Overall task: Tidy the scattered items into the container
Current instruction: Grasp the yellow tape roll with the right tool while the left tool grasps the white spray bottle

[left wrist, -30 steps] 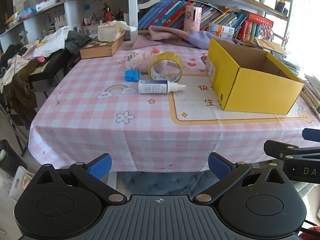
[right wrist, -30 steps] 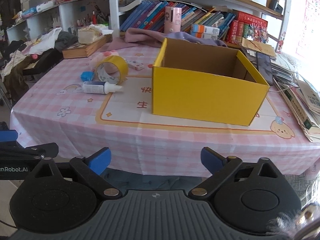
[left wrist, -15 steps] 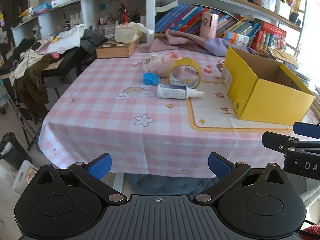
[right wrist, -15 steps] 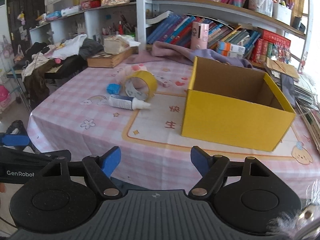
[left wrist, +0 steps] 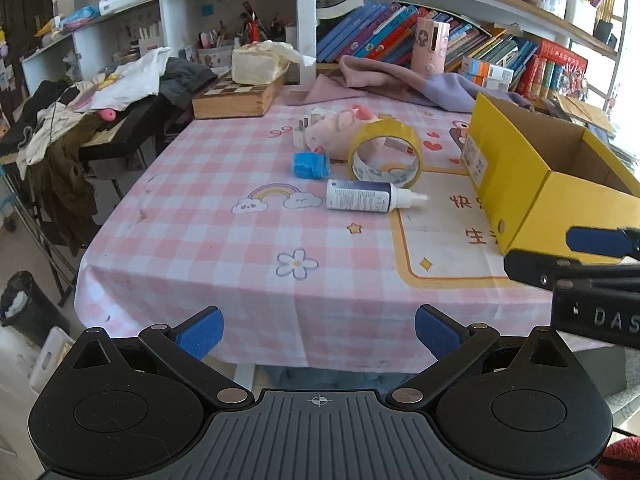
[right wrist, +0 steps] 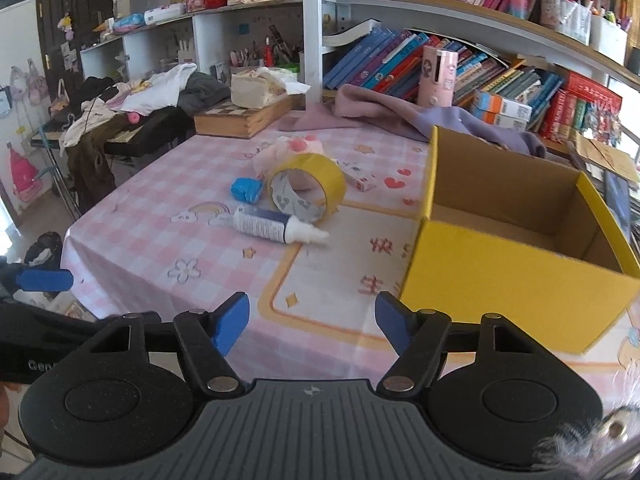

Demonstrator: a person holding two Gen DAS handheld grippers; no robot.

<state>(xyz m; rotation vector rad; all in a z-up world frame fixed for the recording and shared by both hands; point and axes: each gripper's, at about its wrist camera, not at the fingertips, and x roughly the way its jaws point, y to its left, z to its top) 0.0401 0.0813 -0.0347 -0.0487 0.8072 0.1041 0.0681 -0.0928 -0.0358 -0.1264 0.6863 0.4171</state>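
- The yellow box [right wrist: 516, 256] sits empty at the table's [left wrist: 208, 248] right side; white bottle [right wrist: 276, 229], tape roll [right wrist: 306, 191], blue item [right wrist: 245, 190] and pink plush [left wrist: 340, 130] cluster mid-table.
- Approach step, I judge: next comes reaching to the bottle (nearest piece).
- Right gripper [right wrist: 312, 322] has just been narrowing, nothing between its jaws; left gripper [left wrist: 319, 332] is wide, empty; both hover off the near edge, angled down.

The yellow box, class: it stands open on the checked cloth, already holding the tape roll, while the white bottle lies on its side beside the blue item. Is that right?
One detail is wrong. The yellow box holds nothing that shows; the right wrist view shows its bare floor. The tape roll stands on the cloth outside it, just behind the white bottle, which does lie on its side near the blue item.
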